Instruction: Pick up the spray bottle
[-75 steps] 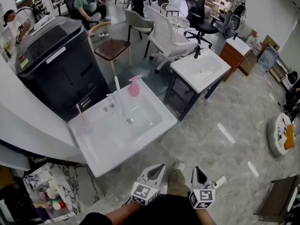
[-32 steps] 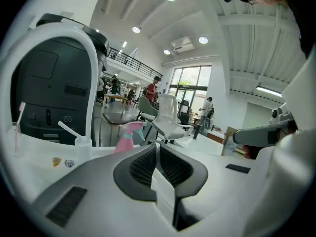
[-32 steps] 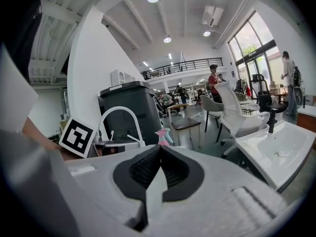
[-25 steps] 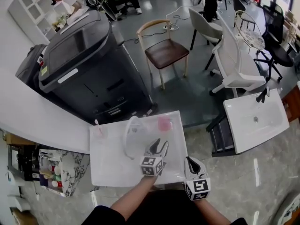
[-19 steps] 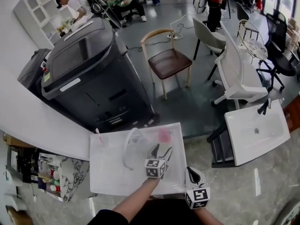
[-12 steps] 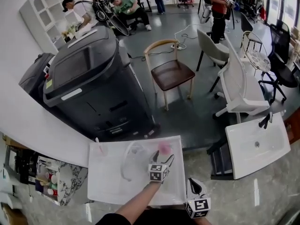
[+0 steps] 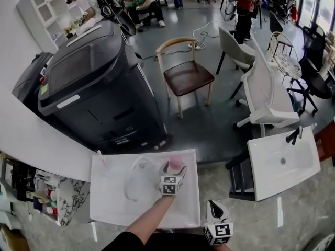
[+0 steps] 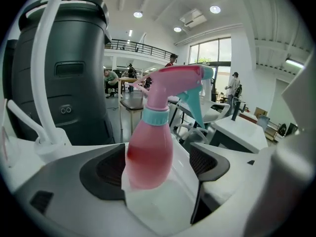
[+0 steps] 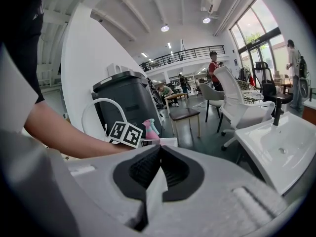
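A pink spray bottle (image 7: pixel 176 162) with a pale blue collar and trigger stands upright at the far right corner of a white sink (image 7: pixel 112 205). My left gripper (image 7: pixel 171 170) reaches over the sink to it. In the left gripper view the bottle (image 8: pixel 149 154) stands between the two dark pads (image 8: pixel 104 169), and a gap shows on the right side. These jaws have just been opening and now stand wide, open around the bottle. My right gripper (image 7: pixel 214 209) hangs low in front of the sink, its pads (image 9: pixel 148 169) pressed together with nothing in them.
An arched white faucet (image 7: pixel 131 175) rises left of the bottle. Behind the sink stands a large black machine (image 7: pixel 89 82). A wooden chair (image 7: pixel 186 77), white chairs and a second sink (image 7: pixel 282 161) are to the right. People are at the back of the room.
My left gripper has moved forward over the sink to the pink bottle and its jaws have spread wide around it. The right gripper has shifted a little and stayed shut.
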Demonstrator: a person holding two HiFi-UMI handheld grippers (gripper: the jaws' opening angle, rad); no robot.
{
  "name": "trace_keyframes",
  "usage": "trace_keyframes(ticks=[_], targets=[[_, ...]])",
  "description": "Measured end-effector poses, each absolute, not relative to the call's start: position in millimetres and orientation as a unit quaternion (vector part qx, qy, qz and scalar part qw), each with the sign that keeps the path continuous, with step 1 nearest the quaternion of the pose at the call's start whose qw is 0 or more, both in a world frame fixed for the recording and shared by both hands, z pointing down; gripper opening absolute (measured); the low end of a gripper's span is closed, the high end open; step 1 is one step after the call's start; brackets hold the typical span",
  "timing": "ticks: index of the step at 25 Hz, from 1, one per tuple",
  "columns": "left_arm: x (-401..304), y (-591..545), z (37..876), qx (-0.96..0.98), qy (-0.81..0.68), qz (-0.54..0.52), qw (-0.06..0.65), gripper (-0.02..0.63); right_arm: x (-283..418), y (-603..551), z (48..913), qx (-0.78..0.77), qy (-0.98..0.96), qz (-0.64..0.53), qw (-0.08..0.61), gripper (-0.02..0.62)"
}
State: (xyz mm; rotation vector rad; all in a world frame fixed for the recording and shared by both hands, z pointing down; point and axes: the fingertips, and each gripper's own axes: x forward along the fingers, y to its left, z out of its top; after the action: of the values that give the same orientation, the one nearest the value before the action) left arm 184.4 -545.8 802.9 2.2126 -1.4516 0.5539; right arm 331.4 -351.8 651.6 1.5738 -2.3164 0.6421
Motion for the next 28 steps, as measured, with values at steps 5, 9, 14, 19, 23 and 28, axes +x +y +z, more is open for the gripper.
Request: trace_keyframes(ticks=[5,9,14,19,23,28], targets=[[183,-556,811,0.794,-0.528,0.194,0.231,0.399,337,-348,657,0.551,-0.792,0.224,0.139,0.0],[184,-564,822,0.79,-0.529,0.194,0.241,0.399,341,-340,660,0.559,-0.785,0.227,0.139,0.0],[186,-570,834,0.793,-0.523,0.208,0.234,0.397,342,-329,665,0.562,-0.78,0.232,0.147,0.0],[186,-568,825,0.805,-0.515,0.205,0.211,0.393,342,-324,664,0.566,-0.777,0.23,0.15,0.0],[187,-555,809,0.813,-0.509,0.196,0.204,0.391,336,-321,658,0.567,-0.779,0.224,0.147,0.0],[188,-523,781,0.823,-0.492,0.189,0.211,0.391,321,-317,647,0.564,-0.784,0.218,0.138,0.0]])
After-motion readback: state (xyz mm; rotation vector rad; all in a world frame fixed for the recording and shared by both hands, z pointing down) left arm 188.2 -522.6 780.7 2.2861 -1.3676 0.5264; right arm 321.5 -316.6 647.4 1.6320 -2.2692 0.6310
